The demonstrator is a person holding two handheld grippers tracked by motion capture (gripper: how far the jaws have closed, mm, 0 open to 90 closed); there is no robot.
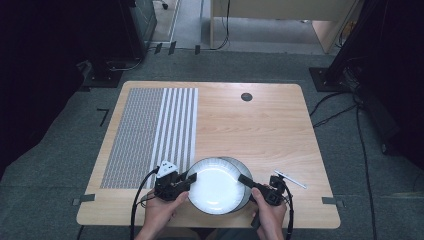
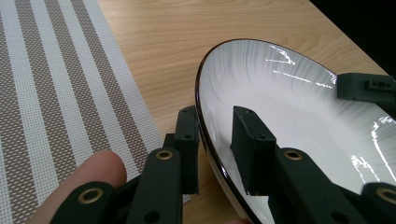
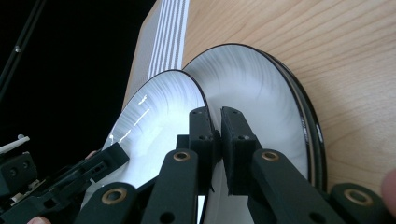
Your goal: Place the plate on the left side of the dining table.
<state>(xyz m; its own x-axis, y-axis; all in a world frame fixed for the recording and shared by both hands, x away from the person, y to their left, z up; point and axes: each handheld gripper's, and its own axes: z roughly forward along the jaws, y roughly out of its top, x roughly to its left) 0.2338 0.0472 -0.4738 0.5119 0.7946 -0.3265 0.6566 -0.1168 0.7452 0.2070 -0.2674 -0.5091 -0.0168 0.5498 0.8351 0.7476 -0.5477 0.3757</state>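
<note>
Wooden surface point(image 1: 260, 130) with striped mat point(image 1: 150, 135): top plate point(image 1: 215, 185) tilts off the stack point(image 3: 299, 121) at the near edge, its rim pinched by the right gripper point(image 3: 219, 116) and straddled, narrowly, by the left gripper point(image 2: 212, 135) opposite
</note>
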